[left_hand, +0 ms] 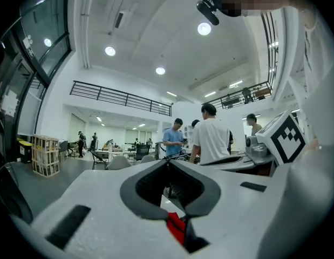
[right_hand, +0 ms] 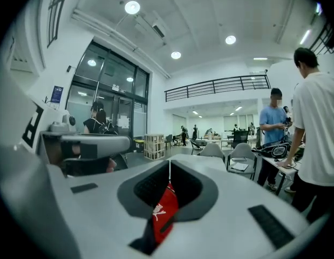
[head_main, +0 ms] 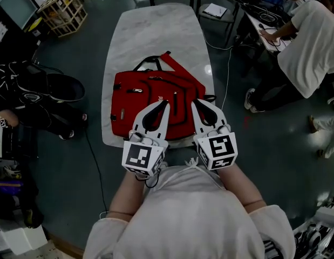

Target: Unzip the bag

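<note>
left gripper (head_main: 165,104): jaws closed tip to tip, empty, over the bag's near edge
right gripper (head_main: 202,106): closed, empty, over the bag's near right
bag (head_main: 156,99): red, flat on counter (head_main: 156,31), looks zipped
step: open one gripper, pinch a zip pull, pin the fabric beside it, drag along the track
</note>
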The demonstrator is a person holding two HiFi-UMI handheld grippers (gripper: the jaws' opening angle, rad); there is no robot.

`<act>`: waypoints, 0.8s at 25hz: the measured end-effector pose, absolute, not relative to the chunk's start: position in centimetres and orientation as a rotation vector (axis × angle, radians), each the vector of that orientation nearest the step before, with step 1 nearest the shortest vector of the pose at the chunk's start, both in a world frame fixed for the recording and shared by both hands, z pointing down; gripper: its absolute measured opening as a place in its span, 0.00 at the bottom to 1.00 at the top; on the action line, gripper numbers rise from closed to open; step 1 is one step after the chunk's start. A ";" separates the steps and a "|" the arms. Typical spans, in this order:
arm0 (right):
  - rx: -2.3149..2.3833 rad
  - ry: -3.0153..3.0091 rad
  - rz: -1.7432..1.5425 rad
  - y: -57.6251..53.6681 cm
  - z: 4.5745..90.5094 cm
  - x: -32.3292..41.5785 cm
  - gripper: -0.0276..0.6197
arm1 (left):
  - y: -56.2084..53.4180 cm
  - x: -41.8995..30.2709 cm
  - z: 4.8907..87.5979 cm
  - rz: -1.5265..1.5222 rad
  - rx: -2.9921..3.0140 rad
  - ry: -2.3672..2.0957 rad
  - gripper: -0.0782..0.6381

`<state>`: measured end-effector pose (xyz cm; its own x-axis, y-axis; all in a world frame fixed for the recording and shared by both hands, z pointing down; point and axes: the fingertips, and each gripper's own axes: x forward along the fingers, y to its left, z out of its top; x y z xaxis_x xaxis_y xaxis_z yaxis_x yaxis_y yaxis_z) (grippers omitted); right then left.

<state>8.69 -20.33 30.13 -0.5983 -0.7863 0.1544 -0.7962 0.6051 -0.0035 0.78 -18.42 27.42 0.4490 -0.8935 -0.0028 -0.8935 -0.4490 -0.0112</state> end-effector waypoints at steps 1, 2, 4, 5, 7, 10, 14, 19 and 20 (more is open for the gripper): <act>1.338 -2.685 0.108 -20.2 30.2 8.7 0.09 | -18.5 0.5 27.4 -0.006 -2.656 1.655 0.14; 1.341 -2.680 0.108 -20.1 30.2 8.6 0.09 | -18.5 0.2 27.4 -0.011 -2.647 1.667 0.15; 1.344 -2.667 0.105 -20.0 30.4 8.5 0.09 | -18.5 -0.2 27.4 -0.025 -2.634 1.684 0.15; 1.345 -2.662 0.106 -19.9 30.4 8.4 0.09 | -18.5 -0.3 27.4 -0.025 -2.631 1.688 0.15; 1.344 -2.661 0.121 -19.7 30.5 8.3 0.09 | -18.5 -0.4 27.4 -0.018 -2.637 1.685 0.15; 1.344 -2.662 0.149 -19.7 30.7 8.2 0.09 | -18.6 -0.2 27.6 -0.030 -2.650 1.668 0.15; 1.314 -2.663 0.156 -19.3 31.1 7.8 0.09 | -18.6 0.2 28.5 -0.083 -2.681 1.644 0.15; 1.293 -2.667 0.167 -19.0 31.2 7.6 0.09 | -18.4 0.7 29.0 -0.121 -2.695 1.629 0.15; 1.295 -2.668 0.173 -19.1 31.3 7.7 0.09 | -18.5 0.8 29.0 -0.119 -2.694 1.627 0.15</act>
<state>7.65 -19.05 31.26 -0.6082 -0.7673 0.2032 -0.7871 0.6161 -0.0295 0.79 -18.50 29.03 0.4635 -0.8835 0.0686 -0.8840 -0.4663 -0.0325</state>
